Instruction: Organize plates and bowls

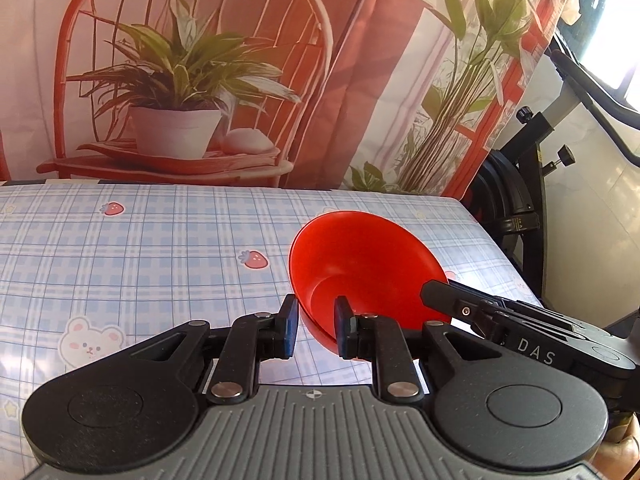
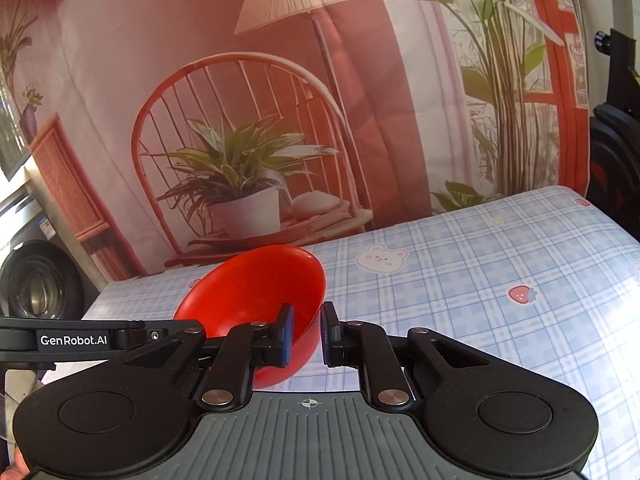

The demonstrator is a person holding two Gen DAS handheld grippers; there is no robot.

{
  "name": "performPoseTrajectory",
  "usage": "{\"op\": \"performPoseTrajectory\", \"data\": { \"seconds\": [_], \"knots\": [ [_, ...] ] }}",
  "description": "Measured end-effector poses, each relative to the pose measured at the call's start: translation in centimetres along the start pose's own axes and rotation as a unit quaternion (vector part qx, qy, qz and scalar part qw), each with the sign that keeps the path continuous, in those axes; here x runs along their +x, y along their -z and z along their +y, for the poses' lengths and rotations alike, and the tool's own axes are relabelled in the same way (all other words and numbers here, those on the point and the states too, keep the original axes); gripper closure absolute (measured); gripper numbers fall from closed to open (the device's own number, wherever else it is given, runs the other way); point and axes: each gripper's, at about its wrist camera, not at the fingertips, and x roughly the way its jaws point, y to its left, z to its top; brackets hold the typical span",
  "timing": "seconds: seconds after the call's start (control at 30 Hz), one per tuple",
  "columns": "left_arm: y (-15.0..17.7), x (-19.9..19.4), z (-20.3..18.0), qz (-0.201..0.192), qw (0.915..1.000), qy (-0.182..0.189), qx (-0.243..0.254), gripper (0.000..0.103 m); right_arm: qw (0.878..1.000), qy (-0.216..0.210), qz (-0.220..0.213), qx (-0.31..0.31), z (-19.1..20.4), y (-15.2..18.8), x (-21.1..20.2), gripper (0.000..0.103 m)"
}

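Over tablecloth [image 1: 140, 248] | red bowl [image 1: 360, 264] | L claw [image 1: 316, 328] + R claw [image 2: 307, 338] both pinching rim

The red bowl [image 1: 360, 264] looks like smooth, glossy plastic. The worktop [image 1: 140, 248] wears a sleek checked cloth with a slight sheen. Both tongs [image 1: 316, 328] [image 2: 307, 334] are matt black plastic with shiny metal rivets.

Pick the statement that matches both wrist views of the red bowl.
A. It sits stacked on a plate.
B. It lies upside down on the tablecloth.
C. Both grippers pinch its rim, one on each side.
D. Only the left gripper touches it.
C: the left gripper and the right gripper each straddle the red bowl's rim, holding it tilted over the checked tablecloth.
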Motion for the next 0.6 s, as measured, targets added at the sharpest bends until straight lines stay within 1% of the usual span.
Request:
{"op": "performPoseTrajectory", "data": {
  "seconds": [0.23,0.47,0.6],
  "knots": [
    [1.8,-3.4,-1.1,-0.013,0.9999,-0.006,0.008,0.083,1.0,0.0,-0.014,-0.004,1.4,1.6,-3.8,0.09],
    [4.3,-5.2,-1.9,-0.008,0.9998,-0.003,0.018,0.083,1.0,0.005,-0.011,0.006,1.9,4.0,-6.6,0.089],
    [5.7,-5.9,-1.8,-0.001,0.9999,0.001,0.015,0.083,1.0,0.005,-0.01,0.006,2.1,5.2,-7.6,0.089]
  ]
}}
